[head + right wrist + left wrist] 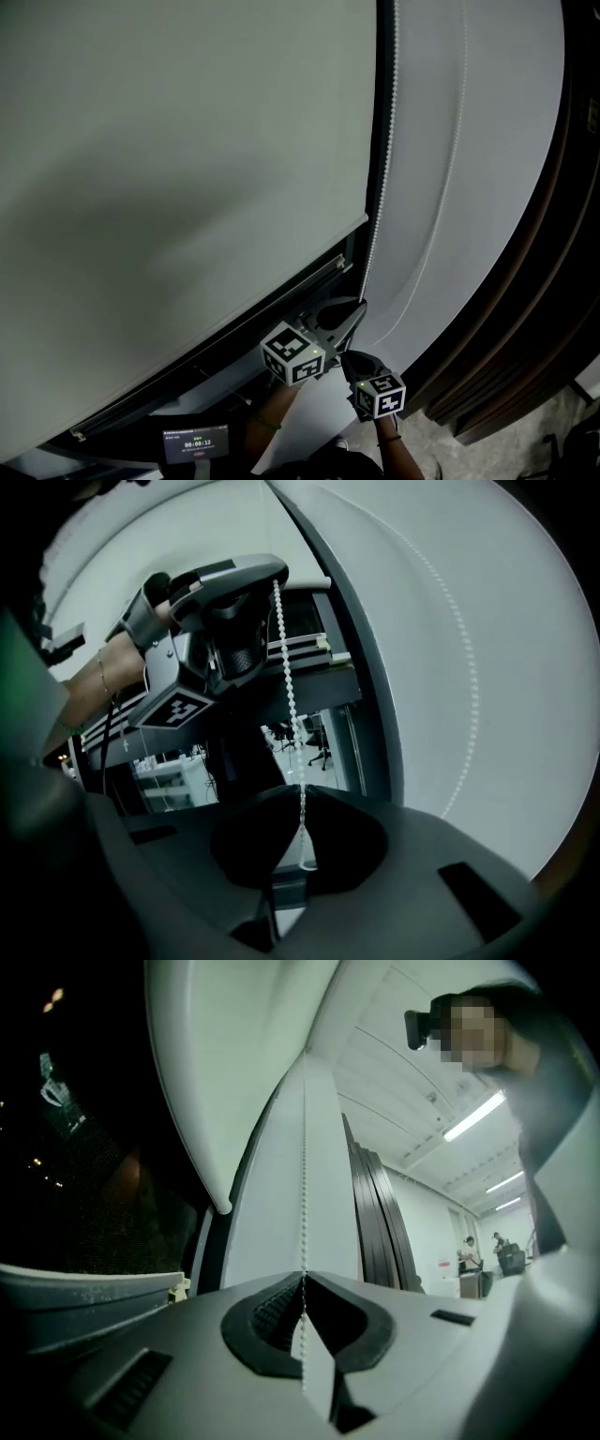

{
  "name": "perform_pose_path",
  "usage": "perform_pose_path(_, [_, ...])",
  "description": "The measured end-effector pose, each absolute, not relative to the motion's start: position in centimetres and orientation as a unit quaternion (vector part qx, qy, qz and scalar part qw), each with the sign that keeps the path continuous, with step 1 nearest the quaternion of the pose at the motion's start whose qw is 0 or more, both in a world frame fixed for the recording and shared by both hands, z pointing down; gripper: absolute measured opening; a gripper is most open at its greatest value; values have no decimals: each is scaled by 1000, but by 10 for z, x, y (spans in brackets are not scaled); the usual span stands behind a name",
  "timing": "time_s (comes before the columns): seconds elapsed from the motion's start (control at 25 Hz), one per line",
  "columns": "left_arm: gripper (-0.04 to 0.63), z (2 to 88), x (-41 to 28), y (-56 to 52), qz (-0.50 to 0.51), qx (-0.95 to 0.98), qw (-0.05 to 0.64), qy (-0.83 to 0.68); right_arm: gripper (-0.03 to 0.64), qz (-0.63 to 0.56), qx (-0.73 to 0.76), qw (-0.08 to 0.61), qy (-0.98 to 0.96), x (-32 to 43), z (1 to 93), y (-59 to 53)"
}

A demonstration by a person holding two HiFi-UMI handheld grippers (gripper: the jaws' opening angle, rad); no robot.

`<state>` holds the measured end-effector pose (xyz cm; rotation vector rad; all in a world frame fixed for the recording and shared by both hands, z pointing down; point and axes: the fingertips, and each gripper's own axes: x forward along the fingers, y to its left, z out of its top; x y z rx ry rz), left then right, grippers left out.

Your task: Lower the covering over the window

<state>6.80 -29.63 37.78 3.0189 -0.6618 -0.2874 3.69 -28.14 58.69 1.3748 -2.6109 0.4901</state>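
The left gripper [360, 308] has its jaws pressed together on the bead chain [379, 187]. From its own view you can see the beads running straight down into the seam between the two dark pads [272, 1312] of the left gripper [303, 1278] and out again below. Just under it the right gripper [350, 356] pinches the same strand, its jaws closed on the beads, with a short tail of chain hanging inside the hollow behind the tips of the right gripper [302, 792]. Looking up from there, the chain [286, 667] climbs to the left gripper [268, 575], which sits higher, with its marker cube [178, 708] facing down and the person's wrist [101, 679] behind it. The taut strand [304, 1176] runs up along the right edge of the roller blind [187, 141], close to the dark frame. A second, slacker strand [457, 141] curves over the pale wall [497, 206] to the right of it. The blind covers most of the window [103, 1194], with its bottom edge sloping across the head view and a strip of dark glass showing below it. At the far right stand dark panels [548, 281]. A small lit screen [195, 441] sits low, left of the grippers. Across the room, under long ceiling lights [473, 1117], a couple of people [466, 1252] are at a desk, too small to make out.
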Motion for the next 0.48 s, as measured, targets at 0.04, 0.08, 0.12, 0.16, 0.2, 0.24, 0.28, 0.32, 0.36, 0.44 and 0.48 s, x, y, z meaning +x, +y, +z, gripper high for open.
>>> perform_pose_path(0.04, [9,377,66,-297,-102,971,22,-214,21,166,459,73,-870,38,586,-280])
perform_pose_path(0.08, [8,376,63,-297,-111,970,26,-216,21,168,462,73,-868,40,586,-279])
perform_pose_path(0.12, [8,375,61,-296,-119,968,31,-217,21,169,465,75,-866,43,586,-277])
perform_pose_path(0.16, [8,374,58,-295,-125,967,36,-217,22,169,469,75,-864,45,583,-276])
perform_pose_path(0.2, [8,374,56,-293,-129,967,38,-219,23,167,472,70,-863,48,577,-275])
perform_pose_path(0.24, [8,373,54,-291,-131,966,37,-221,22,164,472,60,-864,50,568,-273])
perform_pose_path(0.28, [8,373,52,-289,-131,965,34,-225,23,160,473,47,-865,53,556,-272])
perform_pose_path(0.32, [8,375,50,-289,-127,964,34,-230,23,154,473,31,-867,56,542,-271])
perform_pose_path(0.36, [4,381,49,-289,-116,965,38,-234,23,147,473,16,-869,58,527,-271])
perform_pose_path(0.44, [2,411,49,-292,-69,967,55,-240,23,124,473,-16,-872,62,493,-273])
perform_pose_path(0.48, [2,434,49,-292,-43,967,71,-241,23,111,472,-32,-874,65,475,-273])
